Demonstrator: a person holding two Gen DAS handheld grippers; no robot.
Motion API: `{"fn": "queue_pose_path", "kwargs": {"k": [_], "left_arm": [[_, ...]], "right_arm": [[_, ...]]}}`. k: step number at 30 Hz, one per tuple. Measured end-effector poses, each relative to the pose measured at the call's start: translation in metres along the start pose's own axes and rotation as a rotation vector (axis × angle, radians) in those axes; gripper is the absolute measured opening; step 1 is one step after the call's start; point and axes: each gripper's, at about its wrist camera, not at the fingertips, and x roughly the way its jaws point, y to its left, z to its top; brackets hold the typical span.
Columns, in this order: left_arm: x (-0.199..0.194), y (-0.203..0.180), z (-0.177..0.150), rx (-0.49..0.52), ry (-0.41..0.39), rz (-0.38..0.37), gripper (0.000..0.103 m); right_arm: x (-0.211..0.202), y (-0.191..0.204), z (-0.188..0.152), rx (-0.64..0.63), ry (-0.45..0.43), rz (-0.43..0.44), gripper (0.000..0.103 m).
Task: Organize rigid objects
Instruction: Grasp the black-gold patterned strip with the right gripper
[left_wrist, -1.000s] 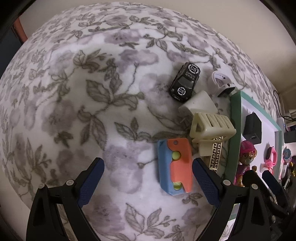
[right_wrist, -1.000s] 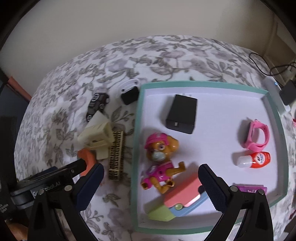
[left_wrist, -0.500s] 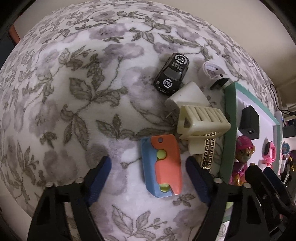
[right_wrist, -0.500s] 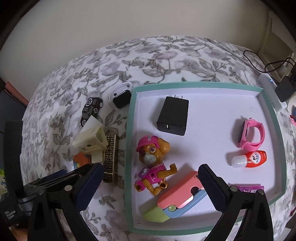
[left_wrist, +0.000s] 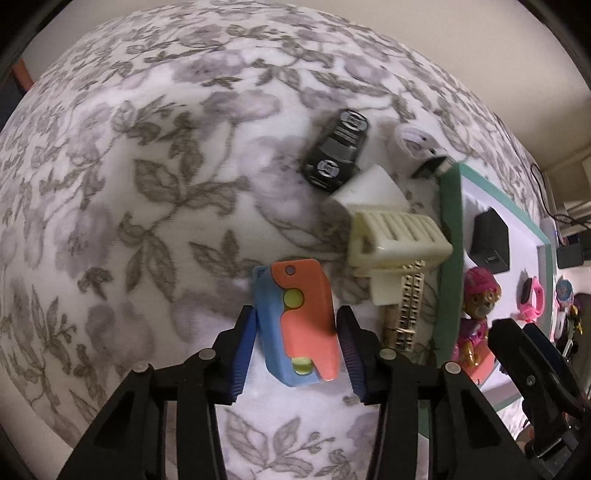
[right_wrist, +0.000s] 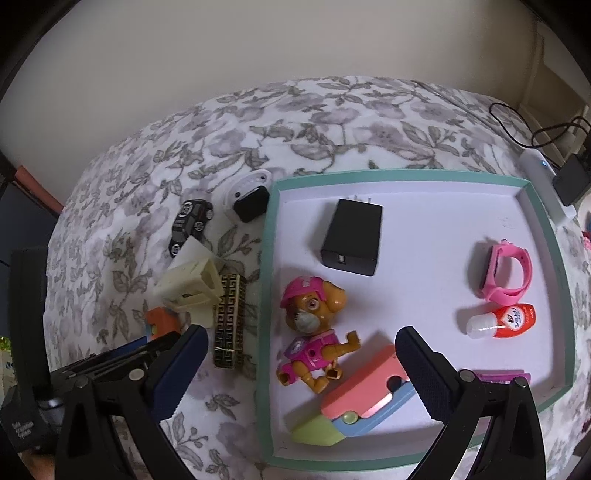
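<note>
My left gripper (left_wrist: 295, 354) has its jaws closed against both sides of an orange and blue toy (left_wrist: 301, 321) lying on the floral cloth. Only the toy's orange corner (right_wrist: 160, 321) shows in the right wrist view. My right gripper (right_wrist: 301, 373) is open and empty, hovering over the front of the green-rimmed tray (right_wrist: 266, 295). The tray (left_wrist: 448, 266) holds a pup figure (right_wrist: 314, 332), a black charger (right_wrist: 352, 236), a pink band (right_wrist: 506, 273), a small red bottle (right_wrist: 502, 321) and a pink-blue-green toy (right_wrist: 362, 410).
Left of the tray lie a cream plastic clip (left_wrist: 395, 243), a gold patterned bar (right_wrist: 229, 325), a white block (left_wrist: 369, 190), a black toy car (left_wrist: 338, 151) and a white-strapped watch (right_wrist: 249, 195). Cables and a power strip (right_wrist: 546, 177) lie beyond the tray's right rim.
My left gripper has moved forward and closed its jaws onto the orange and blue toy. The right gripper has stayed open over the tray and lifted slightly.
</note>
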Motion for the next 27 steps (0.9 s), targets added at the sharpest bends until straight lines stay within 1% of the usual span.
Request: {"fn": "queue_pose_path", "kwargs": {"k": [8, 10, 12, 13, 15, 16, 17, 18, 19, 21, 22, 24, 27], "left_arm": [[-0.006, 0.039, 0.006, -0.112, -0.024, 0.035, 0.046], [-0.008, 0.048, 0.007, -0.146, -0.028, 0.034, 0.046], [-0.008, 0.055, 0.008, -0.168, -0.029, 0.031, 0.046], [-0.008, 0.058, 0.007, -0.177, -0.029, 0.03, 0.046], [-0.009, 0.064, 0.007, -0.186, -0.03, 0.031, 0.046], [-0.009, 0.066, 0.007, -0.188, -0.03, 0.031, 0.046], [-0.009, 0.066, 0.007, -0.192, -0.03, 0.03, 0.046], [-0.009, 0.065, 0.006, -0.196, -0.029, 0.028, 0.046], [-0.01, 0.064, 0.007, -0.2, -0.029, 0.026, 0.046], [-0.012, 0.067, 0.005, -0.204, -0.028, 0.022, 0.046], [-0.01, 0.062, 0.005, -0.206, -0.027, 0.022, 0.046], [-0.008, 0.066, 0.007, -0.207, -0.026, 0.02, 0.046], [-0.01, 0.071, 0.007, -0.21, -0.023, 0.016, 0.046]], "right_arm": [[-0.001, 0.021, 0.001, -0.066, -0.024, 0.08, 0.088], [-0.001, 0.029, 0.0, -0.092, -0.032, 0.102, 0.084], [-0.001, 0.036, 0.0, -0.113, -0.035, 0.116, 0.077], [0.0, 0.041, -0.001, -0.128, -0.033, 0.124, 0.076], [0.001, 0.047, -0.002, -0.15, -0.029, 0.135, 0.066], [0.004, 0.051, -0.003, -0.161, -0.02, 0.135, 0.064], [0.006, 0.052, -0.004, -0.166, -0.012, 0.134, 0.06], [0.008, 0.054, -0.005, -0.171, -0.003, 0.137, 0.053], [0.011, 0.055, -0.006, -0.176, 0.008, 0.137, 0.05], [0.017, 0.057, -0.007, -0.186, 0.027, 0.13, 0.048], [0.021, 0.059, -0.008, -0.191, 0.037, 0.12, 0.048], [0.026, 0.061, -0.009, -0.198, 0.053, 0.109, 0.042], [0.033, 0.063, -0.01, -0.211, 0.072, 0.087, 0.041]]}}
